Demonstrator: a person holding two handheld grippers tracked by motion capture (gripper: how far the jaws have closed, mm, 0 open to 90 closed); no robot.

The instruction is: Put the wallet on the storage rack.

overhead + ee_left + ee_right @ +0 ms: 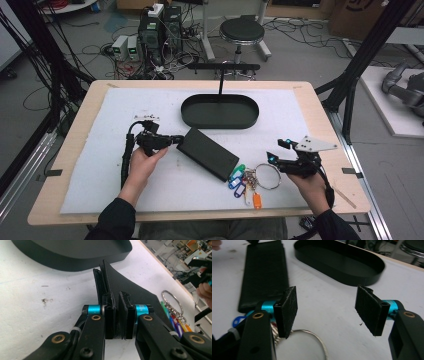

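A flat black wallet (207, 153) lies slanted on the white mat at mid table. My left gripper (177, 140) is shut on its near-left end; in the left gripper view both pads (110, 315) press on the wallet's (130, 292) raised edge. A bunch of keys with coloured tags (244, 183) on a large metal ring (268, 176) lies just right of the wallet. My right gripper (277, 151) hovers open beside that ring. In the right gripper view its jaws (327, 302) stand wide apart with nothing between them, the ring (312, 337) just below the left pad.
A black oval tray (220, 125) sits behind the wallet, with a thin black T-shaped stand (220, 80) rising at its back. The wooden table edge (200, 216) runs close to the person. A stool (242, 31) and cabled electronics stand on the floor beyond.
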